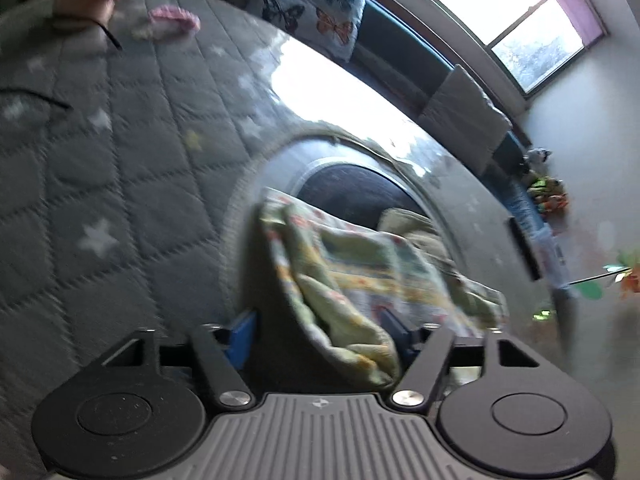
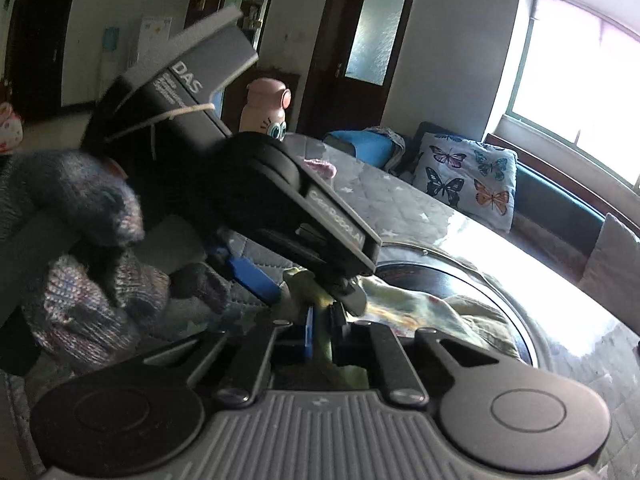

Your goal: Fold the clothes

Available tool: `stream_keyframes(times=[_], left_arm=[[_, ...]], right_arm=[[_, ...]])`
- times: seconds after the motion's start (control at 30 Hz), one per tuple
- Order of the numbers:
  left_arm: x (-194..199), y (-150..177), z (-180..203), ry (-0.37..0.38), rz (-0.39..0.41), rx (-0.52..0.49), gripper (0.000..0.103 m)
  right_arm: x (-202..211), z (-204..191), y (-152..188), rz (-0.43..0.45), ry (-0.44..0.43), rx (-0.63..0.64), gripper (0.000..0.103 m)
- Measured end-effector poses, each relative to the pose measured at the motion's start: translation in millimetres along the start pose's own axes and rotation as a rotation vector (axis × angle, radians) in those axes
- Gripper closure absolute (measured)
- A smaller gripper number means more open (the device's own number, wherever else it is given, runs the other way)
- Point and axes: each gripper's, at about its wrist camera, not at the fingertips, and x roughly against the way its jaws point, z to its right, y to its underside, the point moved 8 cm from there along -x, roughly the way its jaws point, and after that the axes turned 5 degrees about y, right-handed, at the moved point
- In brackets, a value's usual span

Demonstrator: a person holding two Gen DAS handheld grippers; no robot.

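The patterned green garment is lying bunched on the grey quilted cover with white stars, partly over a dark round patch ringed in pale grey. In the left wrist view the left gripper is standing with its fingers spread wide, a blue pad showing at the left finger, and a fold of the garment is hanging down between the two fingers, closer to the right one; the jaws are not pressing on the cloth, so this gripper is open around it. In the right wrist view the right gripper is showing its blue pad and dark opposite finger drawn nearly together, with a thin green edge of the garment passing between them, so it is pinching the cloth. Just above and to the left, the other gripper's black body is reaching in over the same edge, held by a hand in a knitted glove. A butterfly cushion is resting by the window, well apart from the garment, and a pink bottle is standing behind the cover
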Motion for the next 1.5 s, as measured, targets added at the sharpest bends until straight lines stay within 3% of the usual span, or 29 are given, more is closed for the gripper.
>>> stream_keyframes(times=[0.2, 0.3, 0.5, 0.53, 0.7, 0.8, 0.9, 1.1, 1.23, 1.3, 1.33, 1.37, 1.5], left_arm=[[-9, 4, 6, 0.033, -0.01, 0.033, 0.077], [-13, 4, 2, 0.016, -0.007, 0.043, 0.087], [-14, 6, 1, -0.005, 0.014, 0.003, 0.089], [-13, 7, 1, -0.009, 0.018, -0.005, 0.089], [-13, 9, 1, -0.025, 0.026, -0.034, 0.089], [-14, 10, 3, -0.038, 0.03, -0.063, 0.089], [-14, 11, 5, -0.05, 0.033, -0.093, 0.089], [-16, 10, 8, -0.065, 0.034, -0.129, 0.089], [-17, 9, 11, -0.084, 0.042, -0.164, 0.089], [-18, 8, 12, -0.092, 0.045, -0.181, 0.089], [-17, 8, 14, -0.098, 0.047, -0.19, 0.089], [-17, 7, 15, -0.103, 0.049, -0.199, 0.09], [-18, 3, 38, -0.096, 0.062, -0.252, 0.091]], right_arm=[[17, 6, 6, 0.014, -0.035, -0.039, 0.098], [25, 8, 8, 0.025, -0.053, -0.054, 0.098], [30, 42, 25, -0.001, -0.015, -0.118, 0.091], [30, 52, 30, -0.014, 0.007, -0.135, 0.085], [23, 126, 57, -0.086, 0.15, -0.27, 0.081], [16, 170, 78, -0.124, 0.235, -0.357, 0.067], [8, 205, 98, -0.162, 0.304, -0.446, 0.066], [-6, 248, 125, -0.181, 0.326, -0.609, 0.063], [-13, 253, 129, -0.173, 0.297, -0.663, 0.06], [-17, 251, 128, -0.169, 0.281, -0.675, 0.065], [-18, 249, 126, -0.168, 0.274, -0.673, 0.081], [-19, 246, 125, -0.168, 0.268, -0.672, 0.091], [-7, 241, 115, -0.137, 0.265, -0.67, 0.095]])
